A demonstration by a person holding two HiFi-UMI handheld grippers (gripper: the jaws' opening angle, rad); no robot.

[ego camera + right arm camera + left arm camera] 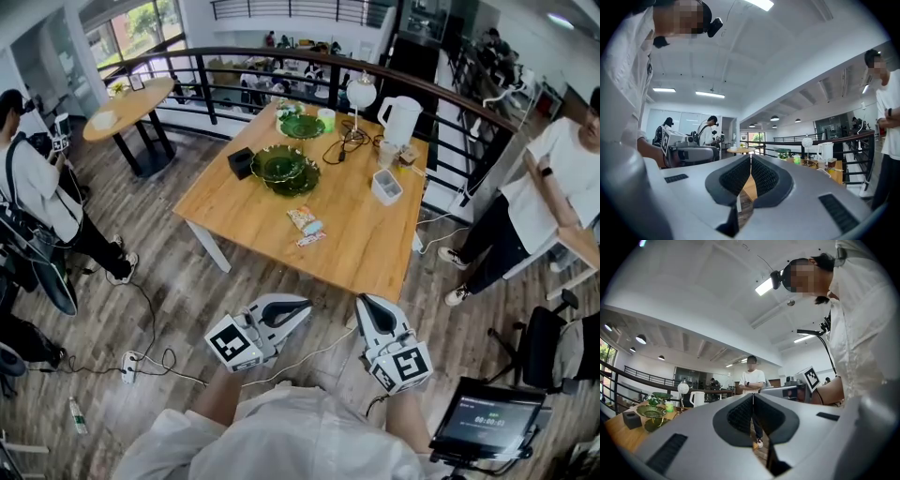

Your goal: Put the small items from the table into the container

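Observation:
A few small wrapped items [306, 226] lie near the middle of the wooden table [366, 246]. A white rectangular container [386, 186] stands further back on the right of the table. My left gripper [300, 307] and right gripper [367, 301] are held level in front of the table's near edge, well short of the items. Both are shut with nothing between their jaws. In the left gripper view the left gripper [753, 395] has its tips touching; in the right gripper view the right gripper [751, 156] also shows its tips together.
Stacked green glass dishes [285, 170], a black box [240, 162], a white kettle [401, 120], a small lamp [361, 93] and cables occupy the table's back half. A person [536, 202] stands at the right, another [37, 202] at the left. A screen [486, 419] sits near my right.

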